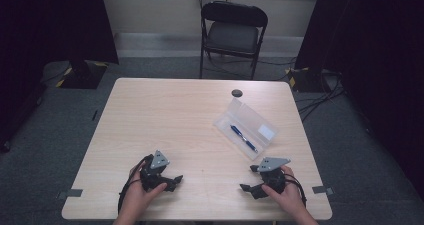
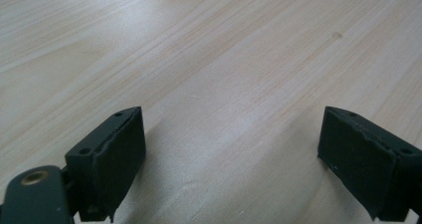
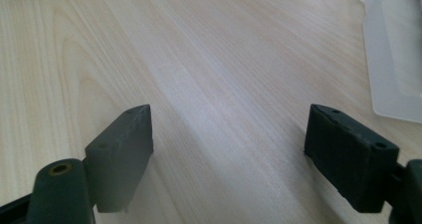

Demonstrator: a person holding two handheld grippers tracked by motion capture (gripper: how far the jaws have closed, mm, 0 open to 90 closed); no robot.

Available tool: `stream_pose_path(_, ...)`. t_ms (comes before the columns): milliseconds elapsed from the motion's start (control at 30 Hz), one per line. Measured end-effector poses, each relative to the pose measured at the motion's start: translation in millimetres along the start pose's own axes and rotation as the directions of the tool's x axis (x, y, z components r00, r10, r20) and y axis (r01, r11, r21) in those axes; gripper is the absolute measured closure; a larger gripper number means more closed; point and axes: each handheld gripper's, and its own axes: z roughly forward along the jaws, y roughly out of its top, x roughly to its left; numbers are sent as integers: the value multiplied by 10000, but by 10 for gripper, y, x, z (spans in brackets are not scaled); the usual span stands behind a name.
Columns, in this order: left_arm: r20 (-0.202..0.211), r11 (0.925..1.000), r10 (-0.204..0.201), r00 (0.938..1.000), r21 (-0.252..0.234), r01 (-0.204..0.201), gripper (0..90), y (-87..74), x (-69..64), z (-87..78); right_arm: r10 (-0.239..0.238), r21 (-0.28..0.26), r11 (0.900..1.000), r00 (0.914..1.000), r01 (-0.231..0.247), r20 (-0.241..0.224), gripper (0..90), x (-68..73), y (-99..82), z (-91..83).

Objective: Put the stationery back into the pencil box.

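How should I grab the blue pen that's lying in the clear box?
Grab the pen around the middle of its barrel, coming straight down from above. It lies flat in the open box, whose low walls would probably block a sideways reach. Set the jaws across the barrel, not along it. The right gripper, jaws open, is nearer than the left gripper.

A lab-like recording room: black curtains (image 1: 55,20), taped floor cables (image 1: 320,92), folding chair (image 1: 232,32).

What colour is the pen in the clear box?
Blue; the pen shows best in the high view.
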Motion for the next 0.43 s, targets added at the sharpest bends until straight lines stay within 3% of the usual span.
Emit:
stream_pose_path(167,-2,10000,3,10000,1,-3,112,0,0,0,-577,179,9982,9981,573,222,168,38,-5,12)
stream_pose_path(433,5,10000,-2,10000,2,2,113,0,0,0,-585,182,9981,9981,582,208,167,37,-5,13)
